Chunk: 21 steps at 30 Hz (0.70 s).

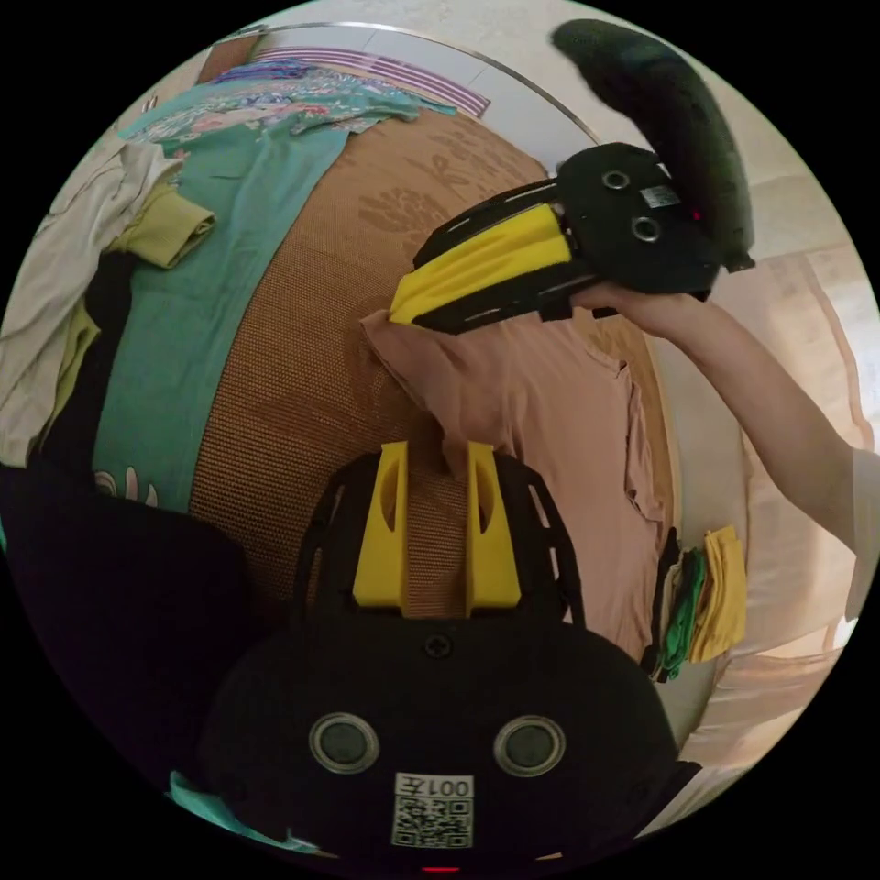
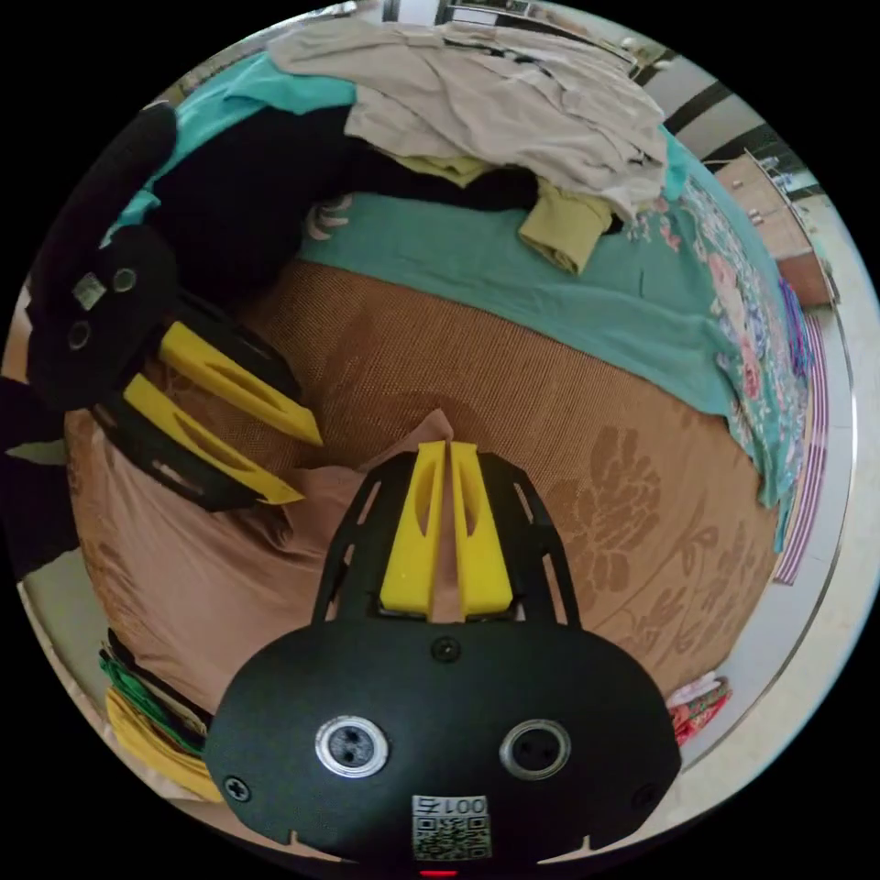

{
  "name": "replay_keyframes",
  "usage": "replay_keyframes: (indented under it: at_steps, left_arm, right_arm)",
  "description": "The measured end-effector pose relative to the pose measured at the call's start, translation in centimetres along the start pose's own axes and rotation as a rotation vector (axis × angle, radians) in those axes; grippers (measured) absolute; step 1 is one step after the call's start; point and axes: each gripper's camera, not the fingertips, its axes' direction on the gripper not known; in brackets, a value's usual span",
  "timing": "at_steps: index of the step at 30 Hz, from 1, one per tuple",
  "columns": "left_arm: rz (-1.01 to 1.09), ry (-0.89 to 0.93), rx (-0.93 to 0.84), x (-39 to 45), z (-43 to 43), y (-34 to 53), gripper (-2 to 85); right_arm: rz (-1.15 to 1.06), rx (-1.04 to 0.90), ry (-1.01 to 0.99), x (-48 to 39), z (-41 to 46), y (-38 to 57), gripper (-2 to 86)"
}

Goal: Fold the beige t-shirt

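While the beige t-shirt (image 1: 550, 431) lies spread on the woven brown mat (image 1: 302, 367) of the bed, its nearest corner is already up off the surface and pinched in the right tongs (image 1: 408, 307), whose yellow jaws stand together on that peak of cloth; in the right gripper view the same tongs (image 2: 446, 449) show a thin strip of beige fabric between the closed jaws, so I judge the hold real. The left tongs (image 1: 438, 449) sit at the shirt's near edge with jaws apart; a fold of cloth touches the inner face of one jaw, but from this angle I cannot say for certain that anything lies properly between them. In the right gripper view the left tongs (image 2: 302, 467) hover open just beside the right pair, both on the same border of the garment. The relation that matters: the shirt's body runs away from both tongs toward the small stack of folded clothes (image 1: 701, 600) at the bed's edge, so its long axis leads from the gripped corner to that far side, and any fold would probably carry the lifted edge that way. The left tongs are nearer the slack edge and would need to close first. A heap of unfolded clothes (image 2: 495, 101) lies well apart.
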Motion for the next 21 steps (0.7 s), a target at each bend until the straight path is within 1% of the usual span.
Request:
replay_keyframes:
  at_steps: [4, 7, 10, 15, 21]
  left_arm:
    - [0.014, 0.024, 0.018, -1.3, 0.1, 0.0, 11.0]
    - [0.037, 0.075, 0.028, -2.1, 0.6, 0.2, 12.0]
    - [0.072, 0.113, 0.036, -2.3, 1.3, 0.3, 12.0]
    - [0.191, 0.163, 0.028, -1.8, 2.7, 0.3, 12.1]
    - [0.329, 0.152, -0.006, -1.2, 3.5, 0.5, 12.1]
  right_arm:
    - [0.045, 0.177, -0.050, 4.4, -3.8, 1.6, 0.5]
    - [0.107, 0.266, -0.148, 7.5, -5.1, 3.8, 0.5]
    - [0.111, 0.330, -0.207, 9.3, -5.8, 5.9, 0.5]
    - [0.072, 0.385, -0.270, 11.2, -6.9, 8.8, 0.5]
    - [0.000, 0.390, -0.334, 12.1, -8.4, 12.7, 0.6]
